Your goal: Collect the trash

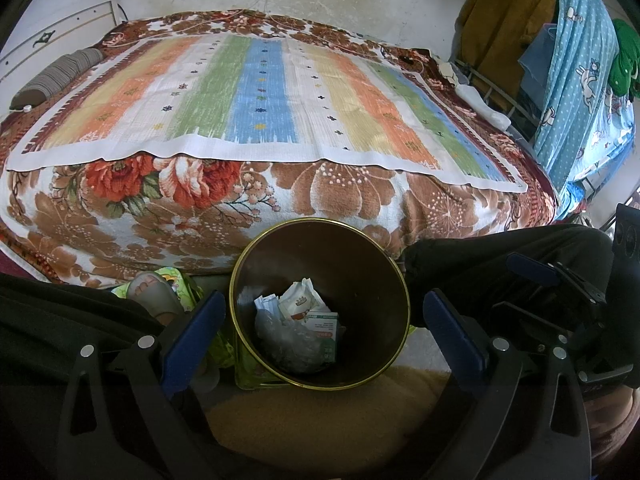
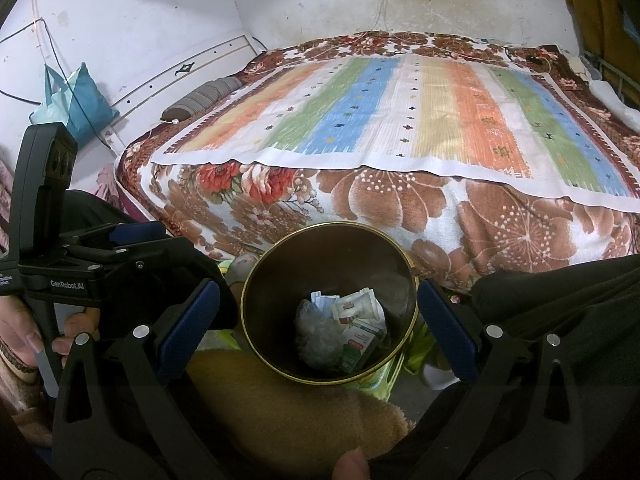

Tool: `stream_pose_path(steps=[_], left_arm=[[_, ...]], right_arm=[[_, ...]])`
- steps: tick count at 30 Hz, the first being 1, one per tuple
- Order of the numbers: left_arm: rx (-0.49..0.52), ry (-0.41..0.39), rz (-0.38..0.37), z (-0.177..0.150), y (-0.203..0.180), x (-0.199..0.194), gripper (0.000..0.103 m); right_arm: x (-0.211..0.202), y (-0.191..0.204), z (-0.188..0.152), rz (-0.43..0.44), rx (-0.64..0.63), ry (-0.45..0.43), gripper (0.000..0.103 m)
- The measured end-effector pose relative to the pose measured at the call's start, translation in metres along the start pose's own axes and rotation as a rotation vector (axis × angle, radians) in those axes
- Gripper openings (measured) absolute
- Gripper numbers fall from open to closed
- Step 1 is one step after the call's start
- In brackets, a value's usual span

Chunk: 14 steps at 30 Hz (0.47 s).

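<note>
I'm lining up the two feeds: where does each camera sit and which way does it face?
Left wrist: on the left gripper, looking down its open jaws into the trash bin by the bed; a slippered foot shows.
Right wrist: on the right gripper, same aim; the left gripper and hand show.
Shared: bin, bed.

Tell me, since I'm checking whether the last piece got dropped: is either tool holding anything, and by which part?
Nothing is held. The left tool and right tool are both open and empty above the trash bin, with wrappers already inside it.
</note>
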<state>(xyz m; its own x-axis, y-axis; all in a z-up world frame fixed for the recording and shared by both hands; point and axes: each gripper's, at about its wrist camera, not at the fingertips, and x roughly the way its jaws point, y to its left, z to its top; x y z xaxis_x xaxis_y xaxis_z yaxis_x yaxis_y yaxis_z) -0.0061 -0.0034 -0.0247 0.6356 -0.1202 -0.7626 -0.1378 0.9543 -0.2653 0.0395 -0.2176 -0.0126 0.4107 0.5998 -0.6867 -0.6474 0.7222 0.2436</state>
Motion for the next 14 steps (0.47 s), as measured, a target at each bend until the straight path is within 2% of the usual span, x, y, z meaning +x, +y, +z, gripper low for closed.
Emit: stream_pose_path(steps=[14], left_arm=[[-0.017,0.026,0.006,-0.0014,0.0013,0.0033,0.097]], right_arm=[[0.0001,0.0002,0.0000,0.000,0.000,0.000,0.094]])
